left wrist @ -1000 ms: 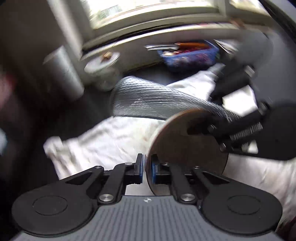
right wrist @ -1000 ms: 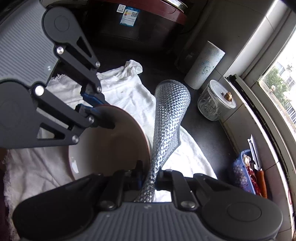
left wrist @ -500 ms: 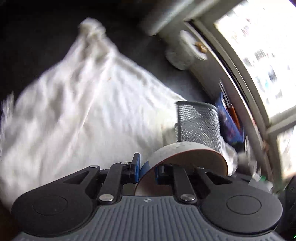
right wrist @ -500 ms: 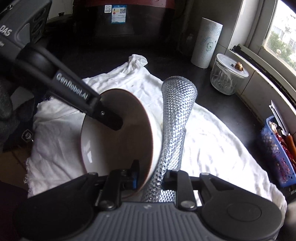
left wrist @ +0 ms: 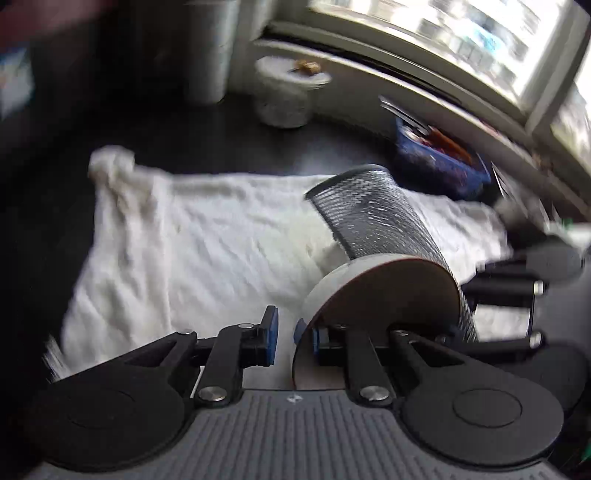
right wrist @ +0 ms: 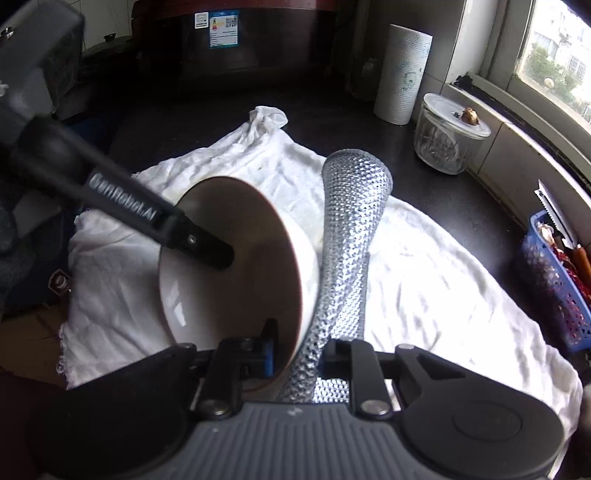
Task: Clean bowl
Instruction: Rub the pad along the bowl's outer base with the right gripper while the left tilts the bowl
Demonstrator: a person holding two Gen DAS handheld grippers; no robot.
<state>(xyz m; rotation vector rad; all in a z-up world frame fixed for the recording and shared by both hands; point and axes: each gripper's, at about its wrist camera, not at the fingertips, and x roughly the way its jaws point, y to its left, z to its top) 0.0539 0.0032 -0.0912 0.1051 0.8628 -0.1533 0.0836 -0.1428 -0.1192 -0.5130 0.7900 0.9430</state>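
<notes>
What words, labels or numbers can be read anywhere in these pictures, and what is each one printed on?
"GenRobot.AI": raised grey letters along the black finger of the left gripper, which reaches into the tilted white bowl with a brown rim.
Blue and white sticker with a square code on the dark red and black appliance at the back: print too small to read.
White paper towel roll: faint marks, not legible.
Left wrist view: blurred, nothing readable.
</notes>
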